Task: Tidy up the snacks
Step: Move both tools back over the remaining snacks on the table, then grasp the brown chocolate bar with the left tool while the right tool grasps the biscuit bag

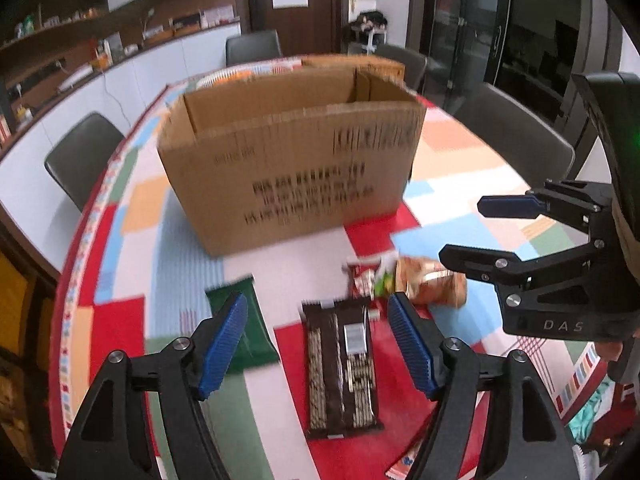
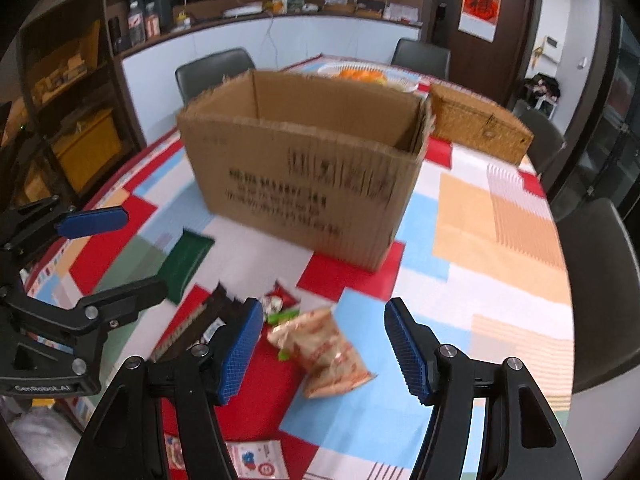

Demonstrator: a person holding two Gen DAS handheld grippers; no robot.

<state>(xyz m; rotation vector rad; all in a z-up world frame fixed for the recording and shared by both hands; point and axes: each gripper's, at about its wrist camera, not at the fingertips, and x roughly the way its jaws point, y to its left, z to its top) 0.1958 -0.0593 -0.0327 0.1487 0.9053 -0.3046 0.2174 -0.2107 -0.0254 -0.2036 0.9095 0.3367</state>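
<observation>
An open cardboard box [image 1: 288,160] [image 2: 308,168] stands in the middle of the patchwork tablecloth. In front of it lie a dark green packet [image 1: 244,320] [image 2: 186,264], a long brown packet [image 1: 340,364] [image 2: 192,328], a small red and green packet [image 1: 368,280] [image 2: 280,304] and an orange snack bag [image 1: 432,286] [image 2: 324,352]. My left gripper [image 1: 318,346] is open above the brown packet, holding nothing. My right gripper [image 2: 324,348] is open above the orange bag, also holding nothing. Each gripper shows in the other's view, the right gripper [image 1: 472,232] at the right, the left gripper [image 2: 116,248] at the left.
A woven basket [image 2: 480,128] and a plate of oranges [image 2: 360,76] stand behind the box. A white packet [image 2: 256,460] lies at the table's near edge. Dark chairs [image 1: 80,156] [image 2: 600,280] ring the table. Shelves and a counter run along the wall.
</observation>
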